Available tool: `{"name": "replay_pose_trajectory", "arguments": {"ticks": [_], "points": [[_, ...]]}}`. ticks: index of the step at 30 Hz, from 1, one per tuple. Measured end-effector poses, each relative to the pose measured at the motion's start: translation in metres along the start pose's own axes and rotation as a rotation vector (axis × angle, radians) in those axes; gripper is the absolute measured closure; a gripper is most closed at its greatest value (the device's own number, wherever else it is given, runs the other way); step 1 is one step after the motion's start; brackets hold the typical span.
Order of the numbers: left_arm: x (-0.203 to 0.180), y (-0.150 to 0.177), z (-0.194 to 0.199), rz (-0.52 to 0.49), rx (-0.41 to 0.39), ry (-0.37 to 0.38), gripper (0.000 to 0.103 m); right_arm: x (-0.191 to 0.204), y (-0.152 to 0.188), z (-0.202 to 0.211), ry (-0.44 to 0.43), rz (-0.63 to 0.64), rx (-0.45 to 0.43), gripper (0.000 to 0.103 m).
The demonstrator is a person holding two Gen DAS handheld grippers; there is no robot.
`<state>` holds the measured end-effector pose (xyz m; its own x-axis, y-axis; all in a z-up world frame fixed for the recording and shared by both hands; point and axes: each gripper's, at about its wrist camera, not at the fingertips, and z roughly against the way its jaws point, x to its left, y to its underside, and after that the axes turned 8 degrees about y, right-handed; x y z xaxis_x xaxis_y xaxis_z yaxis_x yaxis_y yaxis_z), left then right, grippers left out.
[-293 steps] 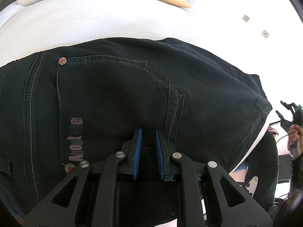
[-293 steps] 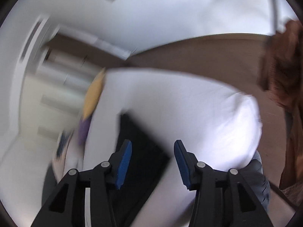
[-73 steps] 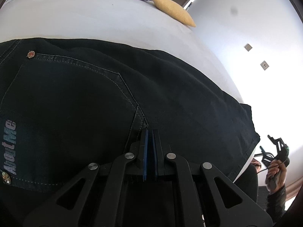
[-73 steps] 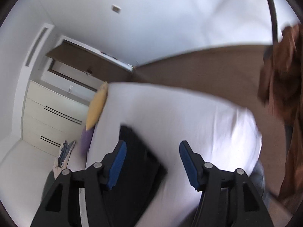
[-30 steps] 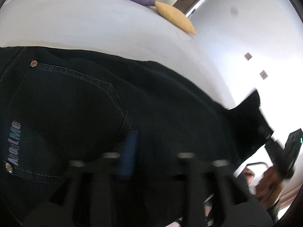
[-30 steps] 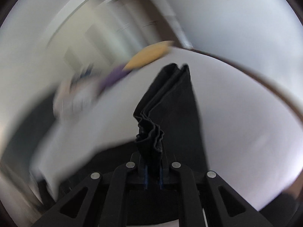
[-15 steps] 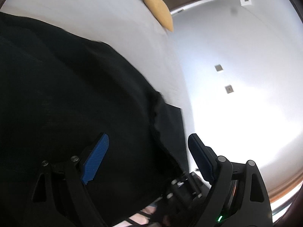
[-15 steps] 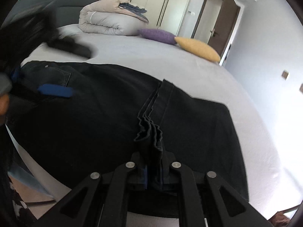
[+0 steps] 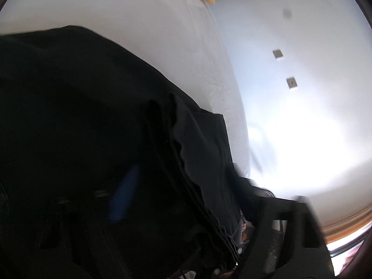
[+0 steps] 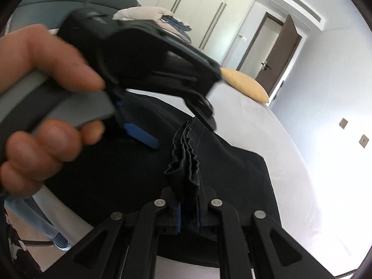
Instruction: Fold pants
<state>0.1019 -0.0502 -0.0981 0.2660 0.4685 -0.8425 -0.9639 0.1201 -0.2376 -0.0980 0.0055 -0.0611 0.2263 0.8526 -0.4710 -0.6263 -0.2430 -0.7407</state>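
Black pants [image 10: 234,169] lie spread on a white bed [image 10: 274,125]. My right gripper [image 10: 189,209] is shut on the bunched leg hems of the pants [image 10: 186,162] and holds them up over the rest of the fabric. My left gripper [image 10: 162,125] is in the right wrist view, held by a hand, open, just left of the raised hems. In the blurred left wrist view the pants [image 9: 81,116] fill the left side, the hem bundle [image 9: 186,167] runs between my open blue fingers [image 9: 125,195].
A yellow pillow [image 10: 244,84] lies at the far end of the bed [image 9: 162,34]. A rolled duvet [image 10: 148,15], wardrobes and an open door [image 10: 279,53] stand behind. The wall [image 9: 290,69] with two sockets is to the right.
My right gripper has shut on the leg hems and carried them up over the pants. My left gripper has opened, let go of the fabric and moved right to the raised hems.
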Motion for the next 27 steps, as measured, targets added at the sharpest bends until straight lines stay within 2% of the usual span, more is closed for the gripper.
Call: {"name": "replay_pose_trajectory", "arguments": {"ticks": [1, 2, 4, 6, 13, 19, 22, 27], "points": [[-0.001, -0.004, 0.000, -0.009, 0.011, -0.010, 0.076, 0.001, -0.001, 0.003, -0.004, 0.010, -0.010, 0.093], [-0.004, -0.005, 0.000, -0.022, 0.017, -0.026, 0.078, 0.001, 0.002, 0.005, -0.008, 0.020, -0.017, 0.093], [-0.008, -0.006, 0.009, -0.058, 0.009, -0.040, 0.090, 0.006, 0.002, 0.008, -0.021, 0.043, -0.026, 0.093], [-0.011, -0.009, 0.020, -0.082, 0.002, -0.057, 0.093, 0.009, 0.002, 0.010, -0.032, 0.064, -0.032, 0.093], [-0.014, -0.021, 0.064, -0.165, -0.006, -0.135, 0.095, 0.031, -0.012, 0.009, -0.094, 0.155, -0.070, 0.093], [0.009, -0.035, 0.094, -0.139, -0.035, -0.176, 0.095, 0.052, -0.015, -0.003, -0.159, 0.218, -0.060, 0.093], [0.019, -0.029, 0.110, -0.124, -0.048, -0.182, 0.095, 0.058, -0.012, -0.007, -0.176, 0.240, -0.059, 0.093], [0.046, -0.021, 0.106, -0.103, -0.052, -0.200, 0.095, 0.062, -0.006, -0.017, -0.201, 0.272, -0.035, 0.092]]}}
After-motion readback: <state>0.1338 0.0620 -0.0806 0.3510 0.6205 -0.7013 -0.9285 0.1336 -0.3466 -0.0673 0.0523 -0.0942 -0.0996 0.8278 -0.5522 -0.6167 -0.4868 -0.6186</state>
